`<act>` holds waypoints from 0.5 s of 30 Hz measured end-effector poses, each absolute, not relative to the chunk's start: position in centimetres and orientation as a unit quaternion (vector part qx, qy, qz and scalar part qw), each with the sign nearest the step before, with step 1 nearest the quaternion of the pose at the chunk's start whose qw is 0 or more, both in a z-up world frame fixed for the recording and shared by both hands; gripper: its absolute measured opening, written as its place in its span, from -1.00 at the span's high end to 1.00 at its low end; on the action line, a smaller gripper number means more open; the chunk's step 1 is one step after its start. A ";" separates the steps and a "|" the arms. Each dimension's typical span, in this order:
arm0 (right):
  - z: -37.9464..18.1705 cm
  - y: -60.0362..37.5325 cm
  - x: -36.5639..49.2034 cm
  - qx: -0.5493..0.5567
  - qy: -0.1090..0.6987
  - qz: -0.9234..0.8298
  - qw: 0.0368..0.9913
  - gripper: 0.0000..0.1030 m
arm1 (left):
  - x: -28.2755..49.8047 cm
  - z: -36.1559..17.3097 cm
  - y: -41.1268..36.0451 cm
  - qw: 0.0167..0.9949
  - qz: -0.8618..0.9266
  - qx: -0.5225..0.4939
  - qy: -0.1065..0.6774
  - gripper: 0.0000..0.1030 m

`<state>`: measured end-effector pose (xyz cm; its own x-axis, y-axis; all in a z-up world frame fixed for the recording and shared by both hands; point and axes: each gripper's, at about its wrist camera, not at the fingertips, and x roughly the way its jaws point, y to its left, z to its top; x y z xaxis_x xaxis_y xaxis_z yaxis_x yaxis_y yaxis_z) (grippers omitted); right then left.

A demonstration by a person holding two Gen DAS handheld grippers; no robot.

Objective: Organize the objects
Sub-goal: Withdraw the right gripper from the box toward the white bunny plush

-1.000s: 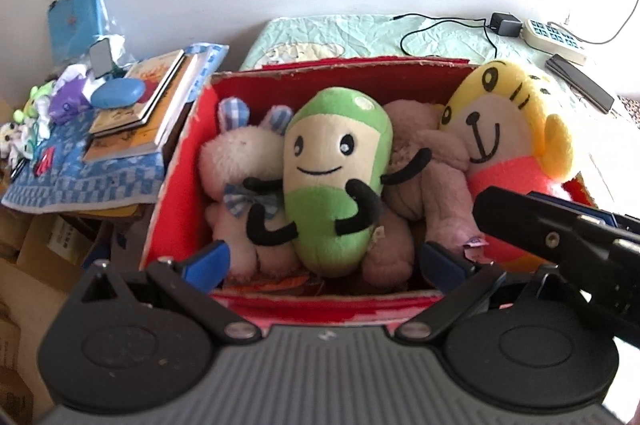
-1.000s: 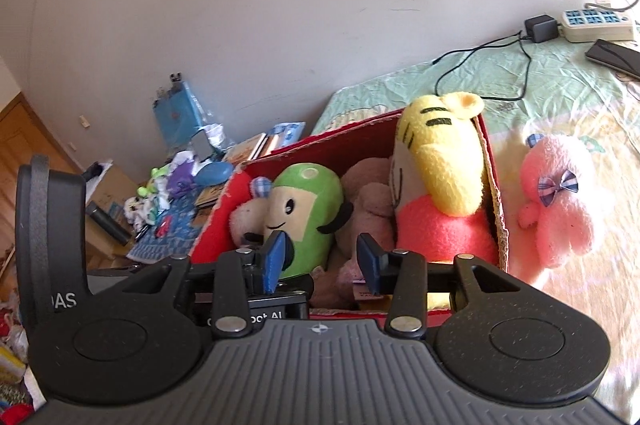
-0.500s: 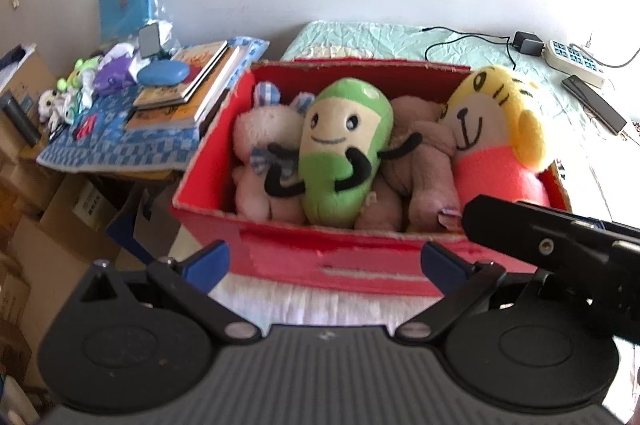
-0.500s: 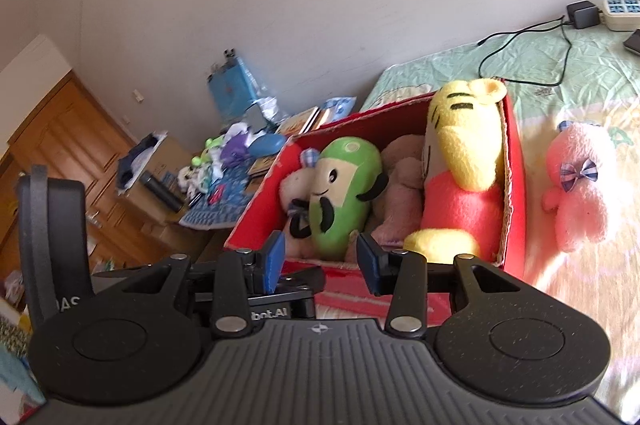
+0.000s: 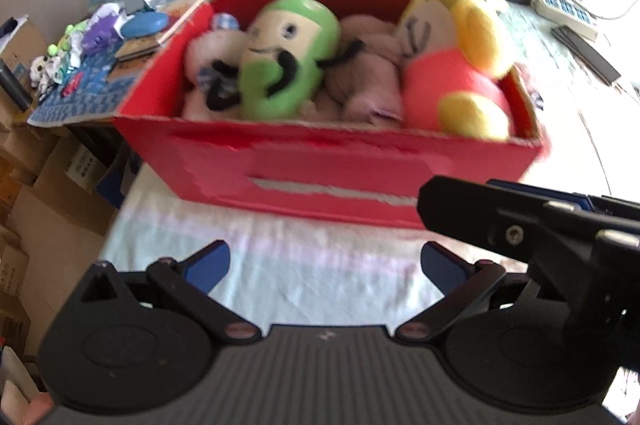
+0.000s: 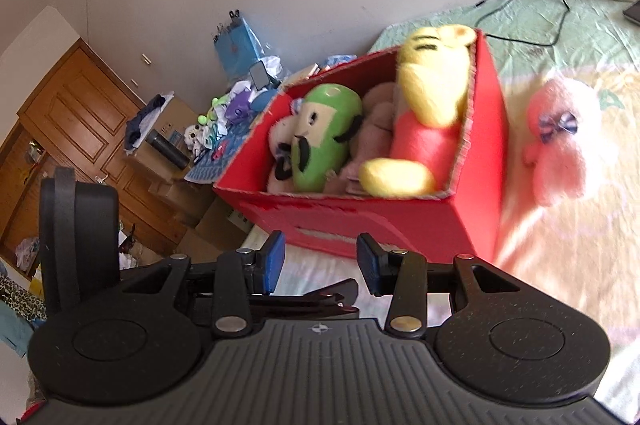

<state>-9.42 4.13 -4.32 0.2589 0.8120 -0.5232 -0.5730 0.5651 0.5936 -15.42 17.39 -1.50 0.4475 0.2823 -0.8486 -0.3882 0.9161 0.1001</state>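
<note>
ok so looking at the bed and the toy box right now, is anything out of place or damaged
One toy is out: a pink plush with a checked bow lies on the bed beside the red box, while the other plush toys sit inside. The box's front wall looks scuffed, with red covering torn along the top edge. Both tongs are open and empty.
</note>
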 end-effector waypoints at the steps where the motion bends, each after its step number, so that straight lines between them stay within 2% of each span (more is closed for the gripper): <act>1: -4.5 3.7 -9.3 0.144 0.420 0.441 0.780 0.15 | -15.3 -1.8 16.9 0.848 0.195 -0.052 0.491 -0.95; 15: -7.3 -2.4 -7.5 0.176 0.448 0.383 0.789 0.15 | -12.1 -4.8 9.9 0.840 0.131 -0.015 0.526 -0.93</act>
<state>-7.46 -2.41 -7.26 0.3059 0.7620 -0.5708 -0.4462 0.6444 0.6211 -12.10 9.93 -4.78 0.4127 0.2043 -0.8877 -0.2358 0.9653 0.1125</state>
